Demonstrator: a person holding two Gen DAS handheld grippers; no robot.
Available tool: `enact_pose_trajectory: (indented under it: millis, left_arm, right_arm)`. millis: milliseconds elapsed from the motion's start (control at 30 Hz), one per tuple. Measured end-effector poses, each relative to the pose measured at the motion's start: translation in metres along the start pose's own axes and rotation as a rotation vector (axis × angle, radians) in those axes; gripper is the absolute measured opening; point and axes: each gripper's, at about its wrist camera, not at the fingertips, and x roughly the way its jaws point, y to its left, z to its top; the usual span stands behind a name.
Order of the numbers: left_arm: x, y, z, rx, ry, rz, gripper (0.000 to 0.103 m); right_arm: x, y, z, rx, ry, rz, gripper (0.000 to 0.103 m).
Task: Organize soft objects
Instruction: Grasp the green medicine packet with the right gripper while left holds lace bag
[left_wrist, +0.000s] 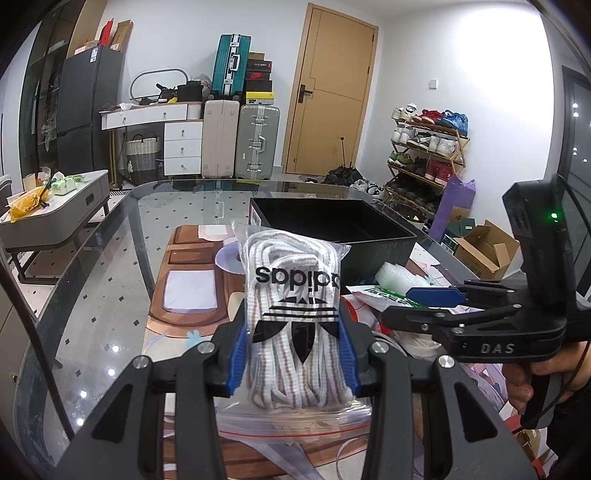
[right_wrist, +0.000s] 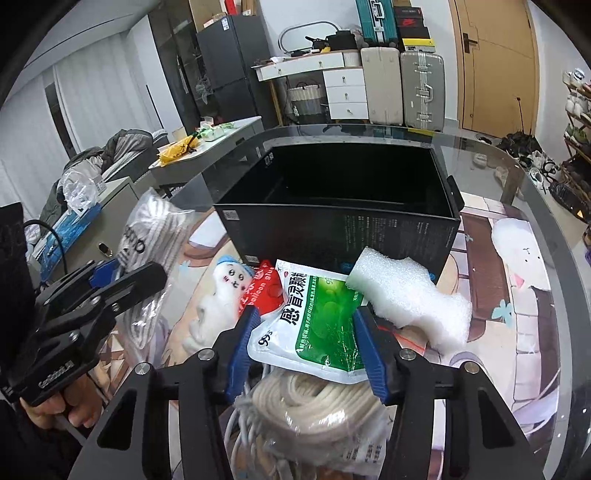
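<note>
We see the bag of laces (left_wrist: 295, 314), a clear, crinkled plastic pouch stuffed with white corded shoelaces flecked with brown, standing upright between the blue ribbed pads of the left hand-held gripper (left_wrist: 293, 354), which is clamped on its lower half. The bag hangs above the bench (left_wrist: 110, 280), at about six o'clock from the black box (right_wrist: 332, 199).

The right hand-held gripper (right_wrist: 308, 350) has its pads against the two edges of a glossy green-and-white sachet (right_wrist: 317, 325); we judge it closed on the sachet, though the far pad face is partly hidden. Under the sachet lies a coil of cream rope (right_wrist: 314, 410) in thin film. At two o'clock from the sachet a block of white foam (right_wrist: 410, 295), pebbled and wavy-edged, leans on the box wall. At ten o'clock sit a red packet (right_wrist: 267, 288) and a fluffy white plush toy (right_wrist: 218, 295) with a blue cap.

The box is an open, matt black rectangle with small print on its near wall. The bench is smoked glass with rounded corners, covered in part by a cartoon-printed mat (right_wrist: 517, 295). Beyond it, at twelve o'clock, stand hard-shell suitcases (left_wrist: 240, 140), a white drawer unit (left_wrist: 183, 147) and a tan wooden door (left_wrist: 332, 92); a shoe rack (left_wrist: 424, 155) fills the room at two o'clock.
</note>
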Motion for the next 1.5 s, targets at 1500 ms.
enact_pose_trajectory:
  millis: [1500]
  left_arm:
    - [-0.003,0.001,0.011,0.006,-0.024,0.023,0.040]
  right_arm:
    - [0.037,0.011,0.027,-0.313,0.150,0.059,0.070]
